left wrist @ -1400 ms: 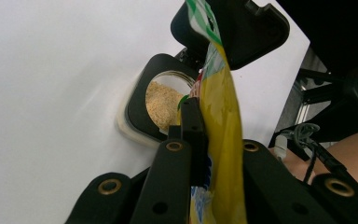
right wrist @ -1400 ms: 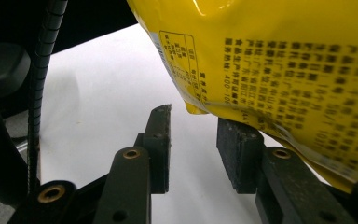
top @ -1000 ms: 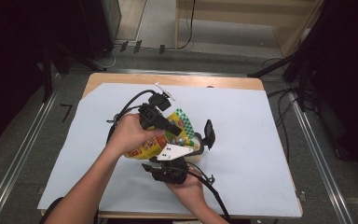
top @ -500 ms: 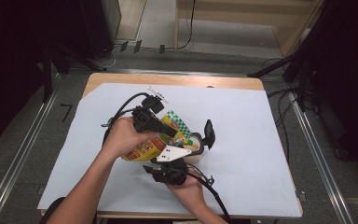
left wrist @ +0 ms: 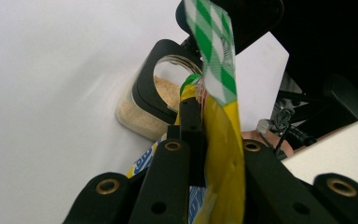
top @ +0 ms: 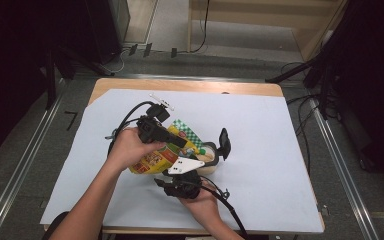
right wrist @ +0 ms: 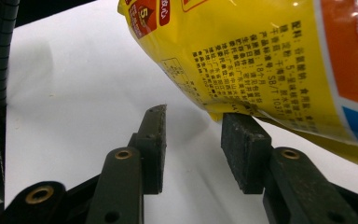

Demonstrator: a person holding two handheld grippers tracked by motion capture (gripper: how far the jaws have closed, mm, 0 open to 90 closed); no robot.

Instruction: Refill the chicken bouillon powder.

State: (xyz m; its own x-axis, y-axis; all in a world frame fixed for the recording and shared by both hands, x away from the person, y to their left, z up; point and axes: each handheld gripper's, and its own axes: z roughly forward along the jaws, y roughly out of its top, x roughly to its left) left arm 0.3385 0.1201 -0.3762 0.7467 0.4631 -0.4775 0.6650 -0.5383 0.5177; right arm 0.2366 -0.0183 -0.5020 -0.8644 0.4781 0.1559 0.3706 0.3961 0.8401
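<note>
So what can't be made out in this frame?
- Bag mouth, left gripper view: the green-checked flap covers it, so any pouring is unclear.
- Jar, high view: bag and right gripper hide its body.
- Bag print, right gripper view: cut off by the frame edge.
- Jar fill level: rim hides it.

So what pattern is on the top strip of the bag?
Green and white checks on the bag's top strip, clearest in the left gripper view.

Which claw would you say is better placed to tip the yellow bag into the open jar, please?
Left, probably. The left claw is shut on the bag, whose mouth hangs beside the jar. The right claw is open under the bag, gripping nothing.
</note>
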